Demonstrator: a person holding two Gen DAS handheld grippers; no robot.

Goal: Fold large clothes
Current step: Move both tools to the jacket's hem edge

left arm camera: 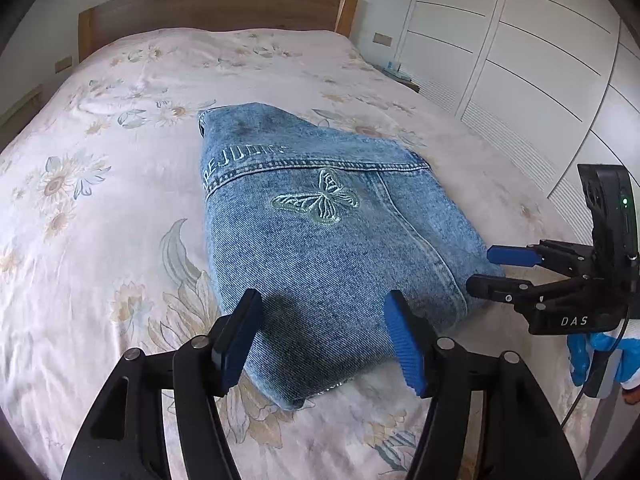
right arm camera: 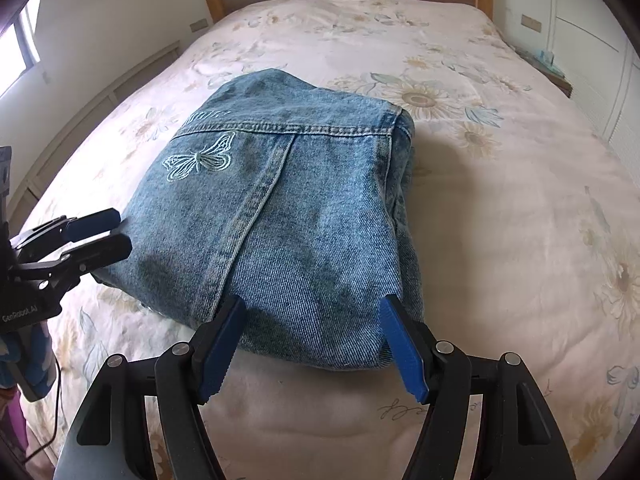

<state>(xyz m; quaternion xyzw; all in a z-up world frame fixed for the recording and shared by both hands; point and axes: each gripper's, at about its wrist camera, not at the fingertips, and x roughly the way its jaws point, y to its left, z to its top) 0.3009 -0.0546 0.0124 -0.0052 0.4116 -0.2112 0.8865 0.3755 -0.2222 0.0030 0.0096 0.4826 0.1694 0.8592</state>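
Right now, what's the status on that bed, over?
Left gripper jaws open, empty, at the near edge of the folded denim jacket. Right gripper the same. Jacket flat on floral bedspread. Nothing in the way.

Jacket [left arm camera: 320,248] matt denim; bedspread [left arm camera: 120,200] soft cloth; headboard [left arm camera: 208,4] wood.

Daylit bedroom: floral-sheeted bed [left arm camera: 120,128], wooden headboard [left arm camera: 208,4], white panelled wardrobe [left arm camera: 520,60], window [right arm camera: 18,52] at left.
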